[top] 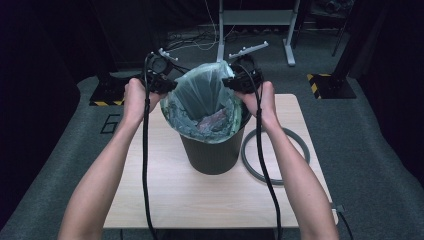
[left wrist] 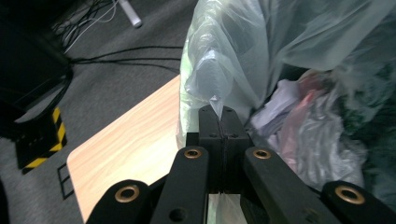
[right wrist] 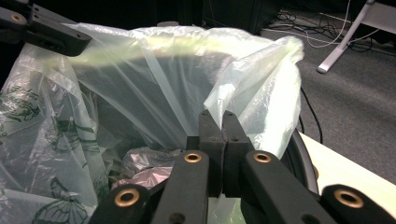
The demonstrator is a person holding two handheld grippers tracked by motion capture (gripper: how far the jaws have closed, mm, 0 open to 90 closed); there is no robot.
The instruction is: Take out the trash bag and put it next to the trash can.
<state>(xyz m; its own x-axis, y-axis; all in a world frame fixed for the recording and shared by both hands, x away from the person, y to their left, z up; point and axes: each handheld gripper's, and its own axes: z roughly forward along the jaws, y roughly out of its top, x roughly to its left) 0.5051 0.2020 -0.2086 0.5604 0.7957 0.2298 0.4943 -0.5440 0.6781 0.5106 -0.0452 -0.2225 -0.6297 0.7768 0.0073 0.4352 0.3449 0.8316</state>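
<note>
**Both grippers pinch the bin liner's rim**

Grey carpet surrounds a pale wooden table (top: 165,185), with black cables and a white metal stand leg (top: 289,47) on the floor beyond it. On the table stands a dark ribbed bin (top: 212,155), and in it sits a translucent, pale green bag (top: 200,95) printed with green butterflies and holding crumpled plastic and paper waste (top: 207,122).

In the high view the left gripper (top: 167,84) sits at the bag's left rim and the right gripper (top: 231,82) at its right rim, each held in a hand, with a black cable trailing back along each forearm. The bag's mouth is stretched open between them, lifted above the bin's edge.

In the left gripper view the jaws are pressed together with no gap, and a pointed fold of the bag (left wrist: 212,95) runs straight down between their tips. Waste (left wrist: 299,121) lies just beyond and to the right of the jaws; the table corner is to their left.

In the right gripper view the jaws are likewise closed tight on a gathered fold of the bag (right wrist: 219,100). The left gripper (right wrist: 86,44) holds the far rim at upper left, the film taut between.

A grey ring (top: 300,145) lies flat on the table beneath the right forearm, just beside the bin.
</note>
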